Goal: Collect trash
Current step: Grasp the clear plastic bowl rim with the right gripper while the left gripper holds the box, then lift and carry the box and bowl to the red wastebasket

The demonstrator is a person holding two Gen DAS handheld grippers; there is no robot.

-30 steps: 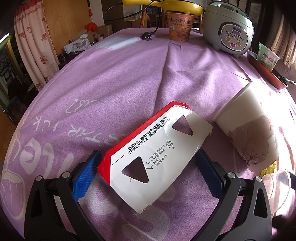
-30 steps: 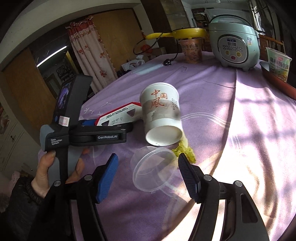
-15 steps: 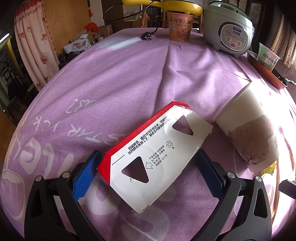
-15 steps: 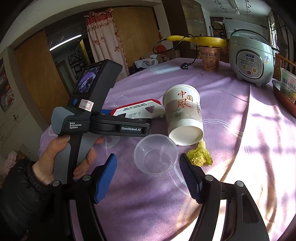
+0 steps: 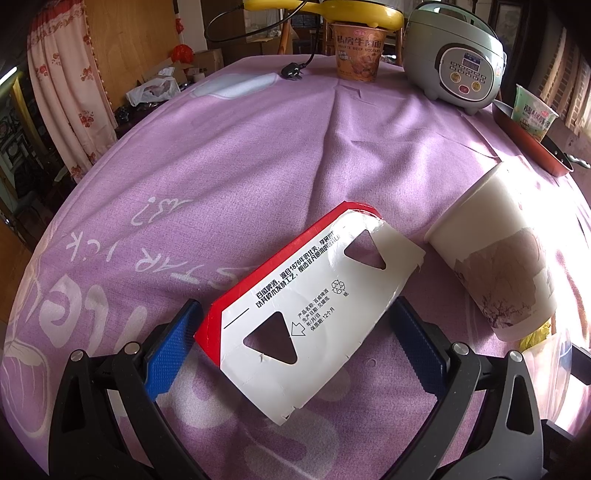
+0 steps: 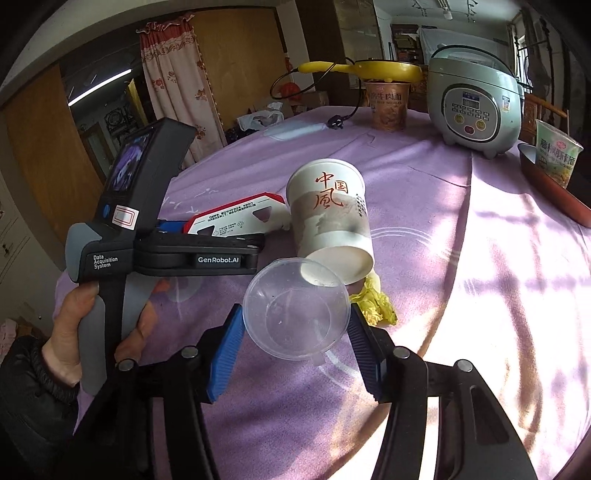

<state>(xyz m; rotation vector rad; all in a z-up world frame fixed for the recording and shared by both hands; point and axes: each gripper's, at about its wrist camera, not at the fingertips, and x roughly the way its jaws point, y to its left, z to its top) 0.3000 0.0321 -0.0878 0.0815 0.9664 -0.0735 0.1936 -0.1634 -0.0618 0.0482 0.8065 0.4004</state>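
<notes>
A: What is the right gripper doing?

B: Its blue pads are pressing on both sides of a clear plastic cup, so it is gripping the cup, which is tilting with its mouth toward the camera. Whether the cup is clearing the purple tablecloth or still touching it, I cannot tell.

A: And what is lying just beyond it?

B: A white paper cup with red Chinese characters is lying on its side, its open end toward the gripper, and a crumpled yellow wrapper is sitting just beside its rim.

A: What about the left gripper?

B: It is standing spread wide. A flattened red-and-white carton piece is lying on the cloth between its pads, touching neither as far as I can see. The paper cup is resting just to the carton's right.

A: Is anything sitting at the far edge of the table?

B: A rice cooker, a beef noodle cup under a yellow racket-shaped appliance, and a green noodle cup sitting in a red pan.
</notes>
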